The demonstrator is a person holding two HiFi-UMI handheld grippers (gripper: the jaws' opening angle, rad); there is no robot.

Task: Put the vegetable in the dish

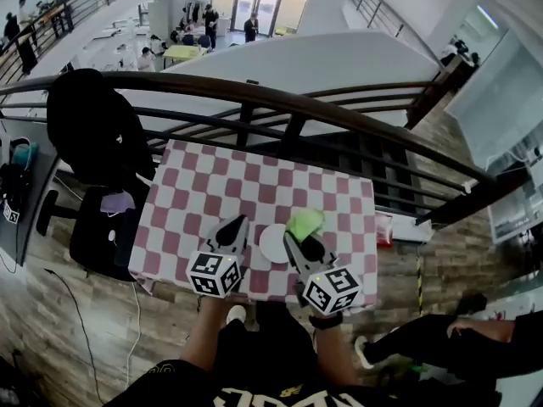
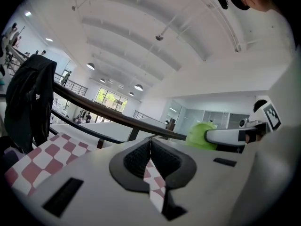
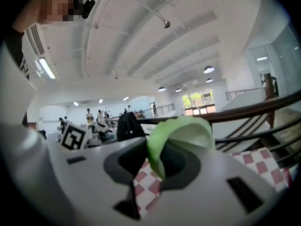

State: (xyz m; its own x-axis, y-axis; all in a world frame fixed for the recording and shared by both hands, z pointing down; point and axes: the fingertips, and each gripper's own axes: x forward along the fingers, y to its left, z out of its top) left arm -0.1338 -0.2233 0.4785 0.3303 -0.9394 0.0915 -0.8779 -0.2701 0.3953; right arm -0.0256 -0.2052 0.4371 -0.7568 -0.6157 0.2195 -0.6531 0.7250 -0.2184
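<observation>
My right gripper point(image 1: 299, 235) is shut on a light green leafy vegetable point(image 1: 305, 224), which sticks out past the jaw tips above the checked table point(image 1: 212, 189). In the right gripper view the green leaf point(image 3: 181, 138) curls up between the black pads. A small white dish point(image 1: 272, 243) lies on the cloth between the two grippers, just left of the right one. My left gripper point(image 1: 235, 224) is shut and holds nothing; its pads point(image 2: 141, 160) meet in the left gripper view, where the vegetable point(image 2: 201, 135) shows at the right in the other gripper.
A dark curved railing point(image 1: 288, 108) runs behind the table. A chair with a black jacket point(image 1: 93, 125) stands at the table's left. A seated person's legs point(image 1: 441, 337) are at the lower right. A red-and-white object point(image 1: 383, 230) sits at the table's right edge.
</observation>
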